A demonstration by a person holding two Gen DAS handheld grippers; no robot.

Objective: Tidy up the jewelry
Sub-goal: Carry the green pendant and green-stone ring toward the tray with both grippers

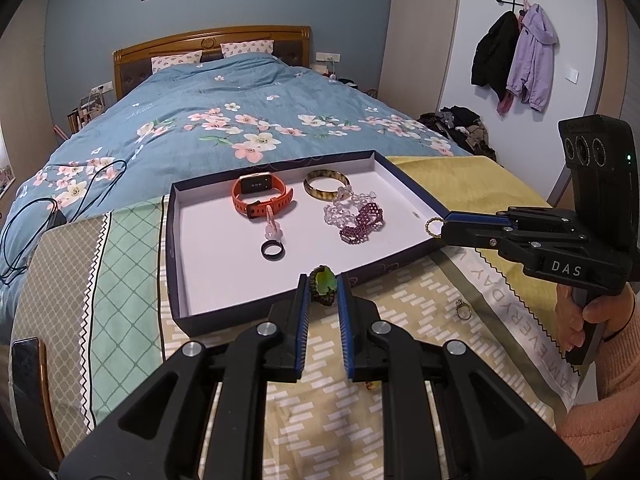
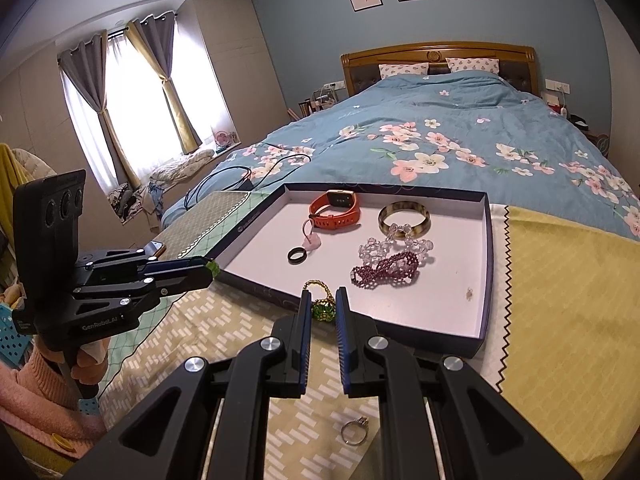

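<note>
A dark blue box lid (image 1: 176, 248) (image 2: 486, 280) with a white inside holds an orange watch (image 1: 260, 196) (image 2: 336, 210), a tortoiseshell bangle (image 1: 326, 184) (image 2: 404, 218), clear and purple bead bracelets (image 1: 358, 216) (image 2: 390, 262), a black ring (image 1: 273, 249) (image 2: 298, 255) and a pink charm (image 1: 273, 229). My left gripper (image 1: 323, 286) (image 2: 212, 268) is shut on a green stone ring (image 1: 323, 283) at the lid's near edge. My right gripper (image 2: 323, 300) (image 1: 440, 226) is shut on a gold beaded ring with green beads (image 2: 322, 300), above the lid's right edge.
A silver ring (image 1: 463, 311) (image 2: 355, 432) lies on the patterned cloth (image 1: 320, 420) near the lid. A phone (image 1: 26, 364) lies at the left. The bed (image 1: 224, 120) with cables (image 1: 60, 200) is behind. A yellow cloth (image 2: 560, 320) lies to the right.
</note>
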